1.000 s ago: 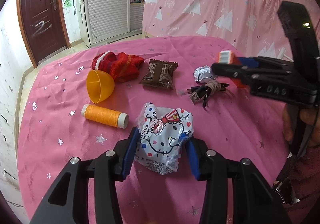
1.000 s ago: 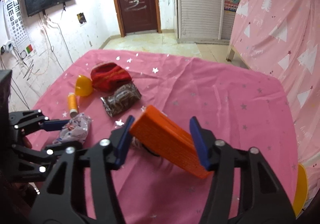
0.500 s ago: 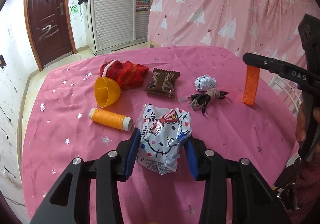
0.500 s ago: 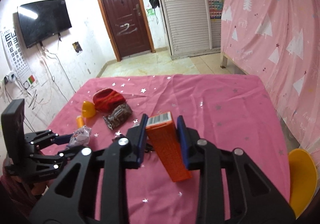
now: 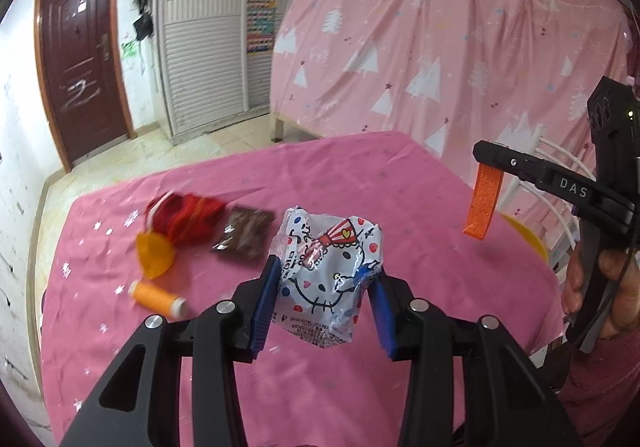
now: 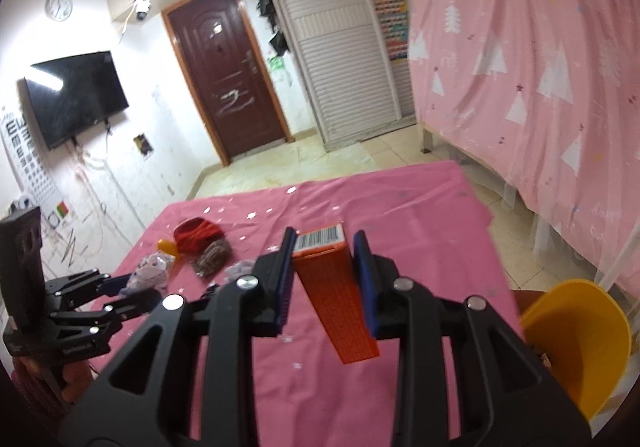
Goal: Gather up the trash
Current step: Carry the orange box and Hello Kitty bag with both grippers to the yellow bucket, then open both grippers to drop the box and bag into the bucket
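Observation:
My left gripper (image 5: 324,287) is shut on a white cartoon-cat snack wrapper (image 5: 330,271) and holds it above the pink table (image 5: 400,199). My right gripper (image 6: 324,279) is shut on a flat orange box (image 6: 334,287) with a barcode end, held above the table's right side. The box also shows in the left wrist view (image 5: 482,207), hanging from the right gripper. A yellow bin (image 6: 576,339) stands low at the right, beside the table. A brown snack packet (image 5: 246,233) and a crumpled white paper ball (image 6: 238,270) lie on the table.
A red knitted cloth (image 5: 184,217), a yellow funnel (image 5: 154,253) and an orange thread spool (image 5: 158,297) lie on the table's left part. A pink curtain (image 5: 440,59) hangs behind the table. The floor and a dark door (image 6: 224,87) lie beyond.
Both grippers have risen with their loads. The wrapper now hangs clear of the table. The right gripper has moved right and the yellow bin has grown larger in its view.

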A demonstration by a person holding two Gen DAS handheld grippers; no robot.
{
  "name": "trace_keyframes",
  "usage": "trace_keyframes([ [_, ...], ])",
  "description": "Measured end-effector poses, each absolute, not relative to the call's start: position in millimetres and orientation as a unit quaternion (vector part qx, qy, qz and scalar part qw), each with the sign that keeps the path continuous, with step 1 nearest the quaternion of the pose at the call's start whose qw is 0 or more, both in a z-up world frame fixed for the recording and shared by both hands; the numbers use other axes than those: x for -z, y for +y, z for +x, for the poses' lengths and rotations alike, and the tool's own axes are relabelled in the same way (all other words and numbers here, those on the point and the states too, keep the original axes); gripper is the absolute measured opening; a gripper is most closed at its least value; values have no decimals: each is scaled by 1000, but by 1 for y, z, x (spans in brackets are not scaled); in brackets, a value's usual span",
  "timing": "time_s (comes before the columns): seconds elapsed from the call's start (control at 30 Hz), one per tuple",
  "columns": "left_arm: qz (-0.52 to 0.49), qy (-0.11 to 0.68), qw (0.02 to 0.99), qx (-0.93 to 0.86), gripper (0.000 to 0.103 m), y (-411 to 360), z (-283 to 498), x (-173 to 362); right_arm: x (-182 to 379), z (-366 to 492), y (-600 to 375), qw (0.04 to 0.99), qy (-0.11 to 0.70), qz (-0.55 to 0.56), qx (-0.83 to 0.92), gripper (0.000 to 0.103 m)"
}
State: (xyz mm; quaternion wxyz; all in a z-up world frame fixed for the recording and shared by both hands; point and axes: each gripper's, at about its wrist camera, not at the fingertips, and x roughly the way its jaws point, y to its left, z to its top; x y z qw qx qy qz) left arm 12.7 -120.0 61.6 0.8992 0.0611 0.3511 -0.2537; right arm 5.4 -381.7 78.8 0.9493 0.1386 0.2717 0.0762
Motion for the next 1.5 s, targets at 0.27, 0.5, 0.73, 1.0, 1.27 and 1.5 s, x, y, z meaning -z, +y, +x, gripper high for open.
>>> trace_keyframes([
  [0.27, 76, 354, 888, 282, 37, -173, 7, -65, -81, -27, -447, 955, 237, 176, -21, 27],
  [0.5, 95, 357, 874, 316, 37, -225, -2, -68, -74, -48, -501, 953, 218, 207, 34, 27],
  [0.73, 107, 361, 860, 345, 37, -274, -10, -70, -67, -63, -540, 950, 206, 213, 95, 27],
  [1.0, 108, 376, 834, 389, 37, -343, -14, -75, -49, -73, -587, 936, 212, 238, 150, 28],
  [1.27, 107, 400, 808, 419, 37, -402, -20, -66, -54, -97, -611, 929, 184, 263, 184, 55],
  [1.5, 120, 407, 790, 442, 54, -445, -35, -55, -62, -116, -626, 926, 154, 282, 197, 56],
])
